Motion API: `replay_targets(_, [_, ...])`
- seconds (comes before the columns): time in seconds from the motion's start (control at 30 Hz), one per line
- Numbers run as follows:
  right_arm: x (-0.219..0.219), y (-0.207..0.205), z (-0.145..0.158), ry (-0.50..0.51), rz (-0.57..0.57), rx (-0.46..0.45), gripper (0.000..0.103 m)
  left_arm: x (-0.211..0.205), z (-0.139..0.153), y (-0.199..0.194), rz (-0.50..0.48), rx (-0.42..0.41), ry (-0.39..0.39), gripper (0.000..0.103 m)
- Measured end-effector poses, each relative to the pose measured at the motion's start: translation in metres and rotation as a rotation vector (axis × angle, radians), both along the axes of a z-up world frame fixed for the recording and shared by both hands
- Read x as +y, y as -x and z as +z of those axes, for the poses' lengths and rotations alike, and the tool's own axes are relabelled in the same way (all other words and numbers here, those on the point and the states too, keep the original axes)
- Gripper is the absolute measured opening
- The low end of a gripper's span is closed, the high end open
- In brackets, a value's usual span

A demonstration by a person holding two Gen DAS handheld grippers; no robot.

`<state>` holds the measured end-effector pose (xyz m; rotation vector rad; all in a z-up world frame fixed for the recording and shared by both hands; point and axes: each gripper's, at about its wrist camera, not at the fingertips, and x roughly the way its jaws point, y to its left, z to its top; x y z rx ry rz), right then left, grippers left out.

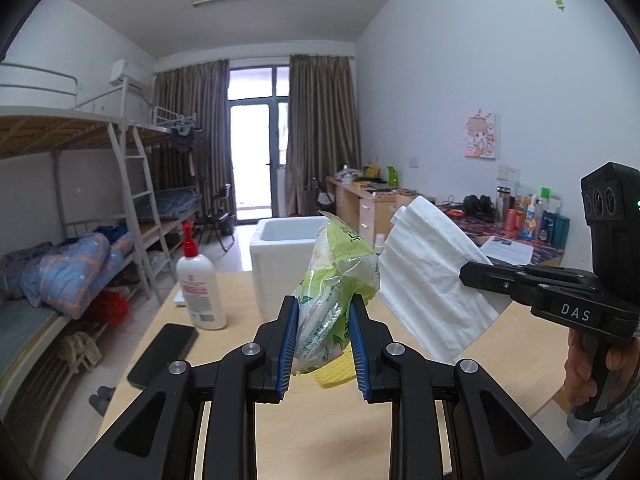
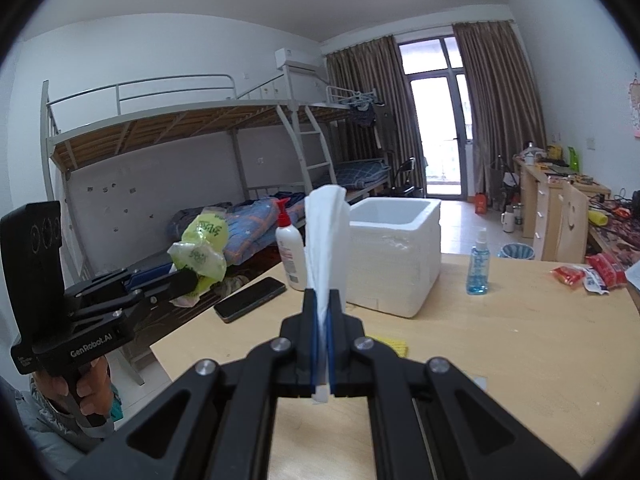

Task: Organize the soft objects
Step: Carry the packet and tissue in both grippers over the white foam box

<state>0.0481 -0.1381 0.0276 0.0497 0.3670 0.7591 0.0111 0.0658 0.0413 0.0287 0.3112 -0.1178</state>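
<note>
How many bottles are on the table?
2. A white pump bottle stands left of the foam box; a small blue spray bottle stands right of it. Others may be hidden.

Foam box [image 2: 394, 254] on table [image 2: 520, 340], lotion bottle [image 2: 291, 254] left, spray bottle [image 2: 478, 264] right.

Showing: one green tissue pack [image 1: 336, 300], one white cloth [image 1: 430, 280], one foam box [image 2: 394, 256], one lotion bottle [image 2: 291, 252], one spray bottle [image 2: 478, 266], one phone [image 2: 250, 299], one yellow sponge [image 2: 394, 345].
</note>
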Motion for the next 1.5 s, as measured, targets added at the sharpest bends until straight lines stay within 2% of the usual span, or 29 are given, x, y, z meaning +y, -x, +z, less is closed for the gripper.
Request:
replay_targets(0.17, [0.007,-0.005,0.0,0.009,0.013,0.003,0.006,0.011,0.001,0.001,0.042,-0.008,0.008,0.027])
replay_targets(0.57, [0.02,-0.011,0.007,0.027,0.03,-0.005,0.006,0.02,0.005,-0.012,0.061,-0.006,0.015,0.026])
replay_targets(1.03, [0.025,-0.023,0.028,0.039,-0.009,-0.019,0.006,0.021,0.017,-0.035,0.047,-0.017,0.019,0.026])
replay_targets(1.5, [0.039,-0.056,0.053,0.085,-0.033,-0.058,0.006,0.022,0.036,-0.068,0.044,-0.024,0.012,0.026])
